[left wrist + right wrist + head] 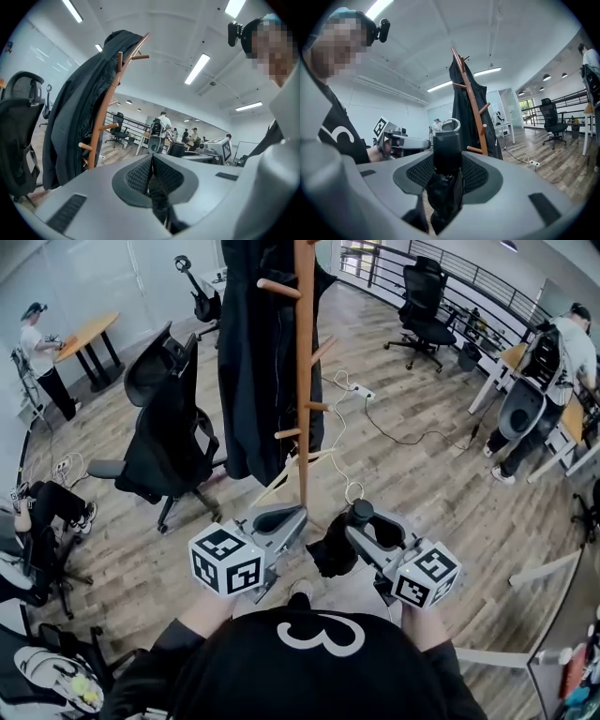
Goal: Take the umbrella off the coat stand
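Note:
A black folded umbrella (331, 551) hangs free of the stand, in front of my body. My right gripper (361, 518) is shut on it near the handle. In the right gripper view the handle (446, 145) with its metal loop stands up between the pads of the right gripper (447, 161), and bunched fabric hangs below. The left gripper (292, 518) is beside the umbrella with its jaws together and nothing seen held; in its own view the left gripper (151, 159) shows its pads meeting. The wooden coat stand (304, 371) rises just ahead with a dark coat (258, 362) on it.
A black office chair (169, 442) stands left of the stand. A power strip with cables (361, 390) lies on the wood floor behind it. Another chair (422, 306) sits by the railing. People work at desks at right (562, 362) and far left (37, 343).

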